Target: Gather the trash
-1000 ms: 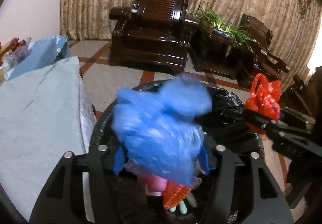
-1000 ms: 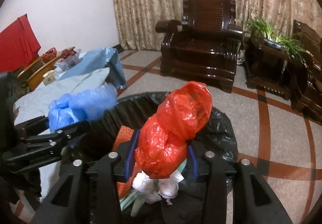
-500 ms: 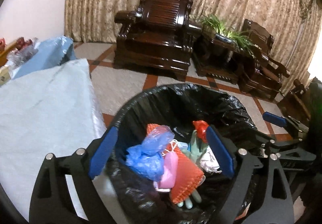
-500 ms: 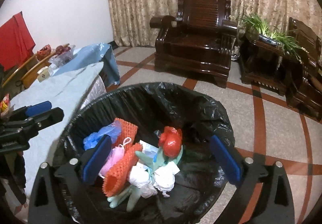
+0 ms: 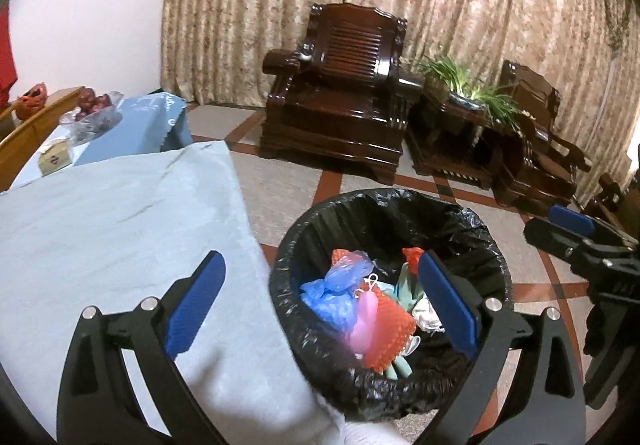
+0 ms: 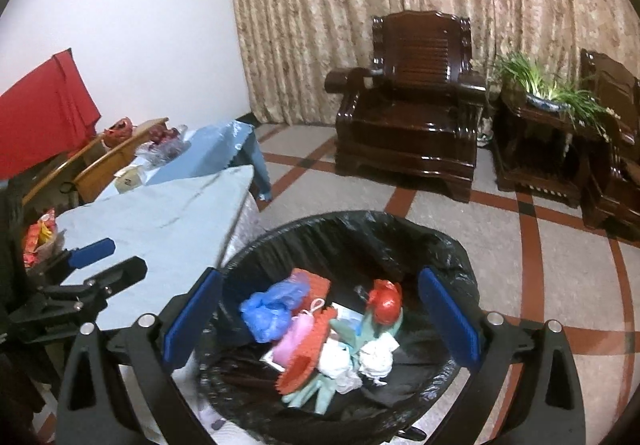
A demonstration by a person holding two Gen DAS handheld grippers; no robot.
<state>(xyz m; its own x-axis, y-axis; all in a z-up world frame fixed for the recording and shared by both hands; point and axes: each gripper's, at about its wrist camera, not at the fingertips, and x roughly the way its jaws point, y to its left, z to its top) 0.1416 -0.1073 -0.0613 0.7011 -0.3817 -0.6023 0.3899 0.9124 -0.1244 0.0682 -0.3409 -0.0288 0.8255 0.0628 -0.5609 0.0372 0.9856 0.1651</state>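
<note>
- Below both tools sits the black-lined trash bin [image 5: 390,277], holding the blue bag [image 5: 332,293] and red bag [image 6: 385,301].
- Left tool [image 5: 320,309]: opening, almost at full spread, nothing between.
- Right tool [image 6: 320,321]: wide, empty.
- Tabletop [image 5: 112,225] lies left of the bin, nearer the left tool; any remaining trash likely there.

Black-lined bin [image 6: 452,245] on the floor — blue bag [image 6: 268,309], red bag [image 6: 386,303] inside.

Open bin mouth [image 6: 460,257], table edge [image 6: 236,205] alongside
</note>
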